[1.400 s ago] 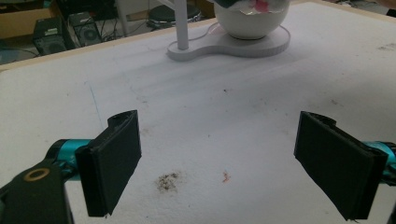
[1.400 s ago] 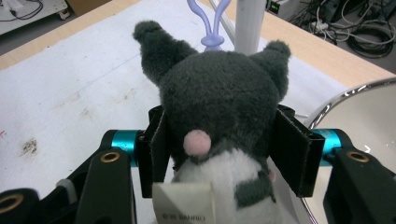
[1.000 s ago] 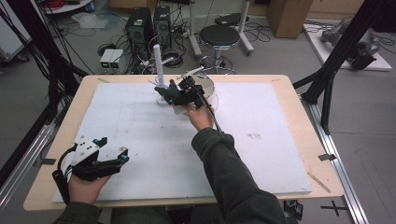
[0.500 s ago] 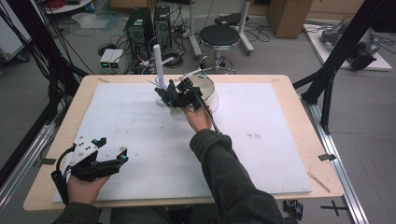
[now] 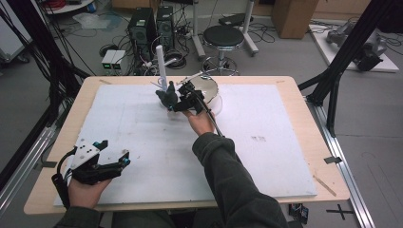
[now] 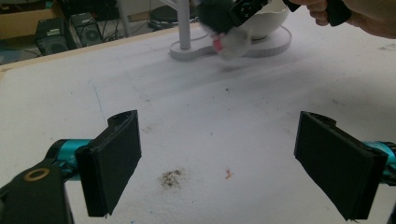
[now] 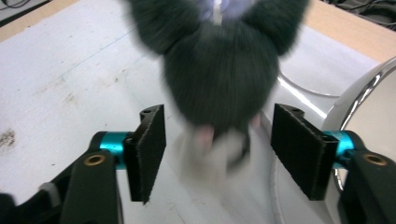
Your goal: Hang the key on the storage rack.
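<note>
The right gripper (image 5: 177,100) has just been opening – its jaws now stand apart on either side of a dark grey plush mouse toy (image 7: 219,70), the pads clear of its fur. The toy sits blurred at the far middle of the white foam board (image 5: 142,142), just beside a white post stand (image 5: 161,64) and a shiny bowl (image 5: 209,88). The left gripper (image 6: 217,163) rests near the board's front left corner – jaws wide, nothing between them.
</note>
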### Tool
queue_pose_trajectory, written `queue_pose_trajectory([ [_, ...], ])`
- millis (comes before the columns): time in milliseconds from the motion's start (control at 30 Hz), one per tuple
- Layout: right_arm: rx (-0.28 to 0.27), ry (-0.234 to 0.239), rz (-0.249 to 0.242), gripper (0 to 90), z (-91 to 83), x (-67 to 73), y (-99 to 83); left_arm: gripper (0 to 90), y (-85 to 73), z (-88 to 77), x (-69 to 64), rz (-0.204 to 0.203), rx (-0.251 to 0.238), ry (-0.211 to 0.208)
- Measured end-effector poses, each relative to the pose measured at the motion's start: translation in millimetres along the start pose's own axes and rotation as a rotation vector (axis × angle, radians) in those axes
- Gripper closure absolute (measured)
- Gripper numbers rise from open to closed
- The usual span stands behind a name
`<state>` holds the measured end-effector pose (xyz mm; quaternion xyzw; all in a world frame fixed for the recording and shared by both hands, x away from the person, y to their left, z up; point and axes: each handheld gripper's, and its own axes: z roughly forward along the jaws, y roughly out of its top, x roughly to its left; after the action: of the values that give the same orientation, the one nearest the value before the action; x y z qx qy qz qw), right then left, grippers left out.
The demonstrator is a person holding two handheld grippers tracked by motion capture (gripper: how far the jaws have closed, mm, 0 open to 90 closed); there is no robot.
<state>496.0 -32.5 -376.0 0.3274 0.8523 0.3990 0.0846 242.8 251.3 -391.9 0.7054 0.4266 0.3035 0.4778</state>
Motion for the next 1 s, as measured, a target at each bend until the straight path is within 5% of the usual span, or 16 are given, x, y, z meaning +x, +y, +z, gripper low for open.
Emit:
queue_pose_trajectory([
  [1000, -0.099, 0.082, 0.018, 23.8, -33.8, -5.0, -4.0, 15.1, -0.1, 1.1, -2.1, 0.014, 0.005, -0.004],
])
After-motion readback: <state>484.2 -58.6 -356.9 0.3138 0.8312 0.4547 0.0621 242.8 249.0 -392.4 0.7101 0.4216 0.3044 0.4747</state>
